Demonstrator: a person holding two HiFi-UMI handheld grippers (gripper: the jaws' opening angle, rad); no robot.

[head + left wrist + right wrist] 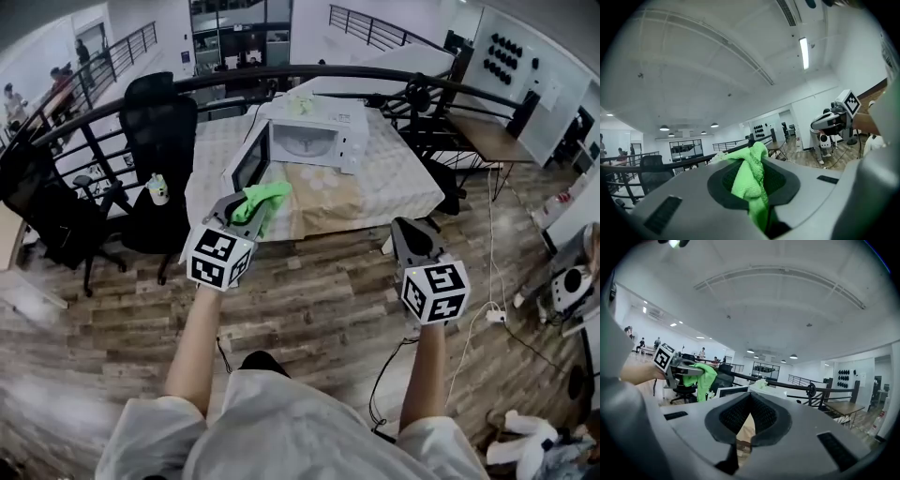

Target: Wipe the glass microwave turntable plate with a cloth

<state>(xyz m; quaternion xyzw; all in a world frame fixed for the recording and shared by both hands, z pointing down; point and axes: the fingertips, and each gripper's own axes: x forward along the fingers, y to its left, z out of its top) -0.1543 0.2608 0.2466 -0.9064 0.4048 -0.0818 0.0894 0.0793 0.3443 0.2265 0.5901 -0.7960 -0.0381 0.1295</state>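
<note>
A white microwave [323, 131] stands on a cloth-covered table [398, 187], its door [246, 161] swung open to the left. The glass turntable plate [305, 143] shows pale inside the cavity. My left gripper [246, 206] is shut on a bright green cloth [264, 199], held up in front of the table's near edge; the cloth [752, 180] bunches between the jaws and hangs over them. My right gripper [411, 230] is shut with nothing in it, off to the right over the floor. In the right gripper view the left gripper [686, 371] and cloth [706, 376] show at the left.
Two black office chairs [159, 122] [47, 206] stand left of the table, with a small bottle [157, 190] on a seat. A curved black railing [394, 80] runs behind. A brown sheet [328, 197] lies before the microwave. Cables [469, 328] cross the wooden floor.
</note>
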